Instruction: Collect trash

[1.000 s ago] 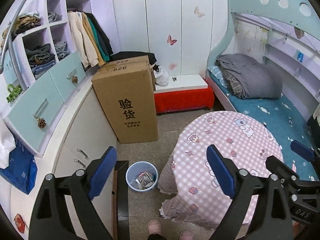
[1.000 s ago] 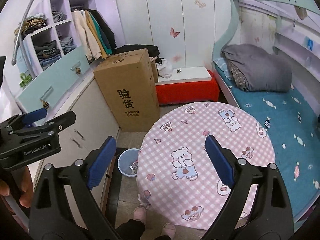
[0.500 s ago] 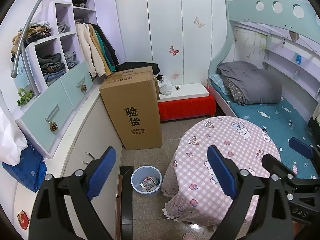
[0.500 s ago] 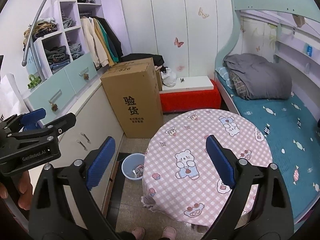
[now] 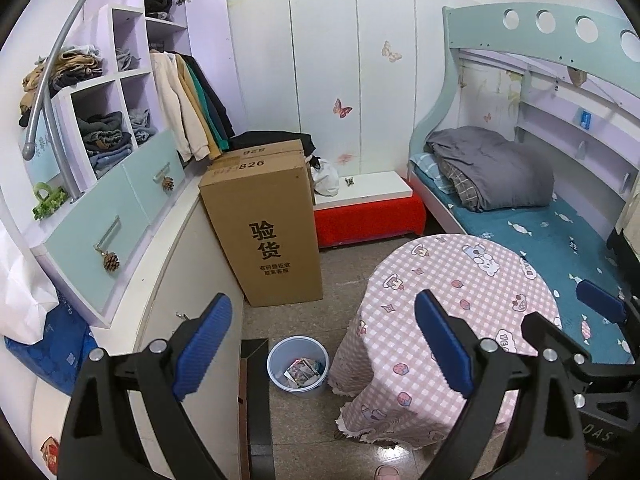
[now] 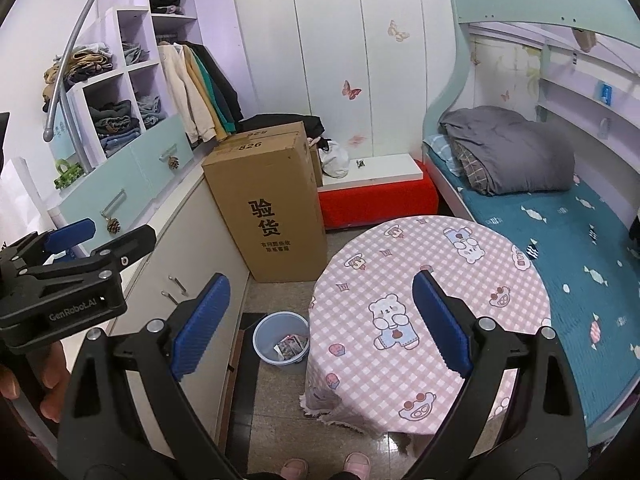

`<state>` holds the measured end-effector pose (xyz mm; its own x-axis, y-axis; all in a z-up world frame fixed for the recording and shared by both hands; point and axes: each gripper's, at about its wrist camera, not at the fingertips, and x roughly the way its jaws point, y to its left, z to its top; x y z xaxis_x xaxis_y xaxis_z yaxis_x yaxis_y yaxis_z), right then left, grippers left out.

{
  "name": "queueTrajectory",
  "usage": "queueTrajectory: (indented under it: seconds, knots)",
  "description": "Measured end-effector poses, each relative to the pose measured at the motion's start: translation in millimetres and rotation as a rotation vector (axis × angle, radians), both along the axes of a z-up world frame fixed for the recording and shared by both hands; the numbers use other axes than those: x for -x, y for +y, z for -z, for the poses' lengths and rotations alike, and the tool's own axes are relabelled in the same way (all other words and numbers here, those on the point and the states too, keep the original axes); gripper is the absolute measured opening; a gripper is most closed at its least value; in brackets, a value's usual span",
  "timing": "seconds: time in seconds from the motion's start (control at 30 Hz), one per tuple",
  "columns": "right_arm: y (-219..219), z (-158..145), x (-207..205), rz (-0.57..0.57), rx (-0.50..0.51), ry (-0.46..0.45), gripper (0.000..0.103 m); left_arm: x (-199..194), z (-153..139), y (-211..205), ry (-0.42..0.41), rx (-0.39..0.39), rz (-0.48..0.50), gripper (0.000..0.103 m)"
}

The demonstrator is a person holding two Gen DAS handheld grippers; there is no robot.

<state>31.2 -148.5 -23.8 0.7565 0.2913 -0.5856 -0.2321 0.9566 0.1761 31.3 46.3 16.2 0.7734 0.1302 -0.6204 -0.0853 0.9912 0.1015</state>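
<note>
A tall brown cardboard box (image 5: 268,228) and a round worktop draped in pink checked cloth (image 6: 432,300) hem in a pale blue plastic bin (image 5: 298,368) on the floor, holding crumpled wrappers (image 5: 304,370). Both the left gripper (image 5: 320,344) and right gripper (image 6: 320,324) hang above, blue-padded fingers (image 5: 202,344) spread apart, empty.

both views are evenly and fairly brightly lit by soft indoor light with no visible lamp, leaving only a faint shadow on the floor (image 5: 352,276) beside the cardboard box (image 5: 266,224) and a small glare patch on the tiles below the tablecloth (image 6: 424,300). fisheye distortion bows the wardrobe shelves (image 5: 108,112) and the bed frame (image 6: 540,4) strongly towards the edges, and the corners fall to black vignette. focus is sharp through the room, only slightly soft at the rim
</note>
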Motion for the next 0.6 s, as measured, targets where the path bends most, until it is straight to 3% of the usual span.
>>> queueTrajectory:
  seconds: [0.6]
  knots:
    - [10.3,-0.1,-2.7,0.028,0.016,0.003,0.091,-1.9,-1.2,13.3,-0.014,0.015,0.035,0.091]
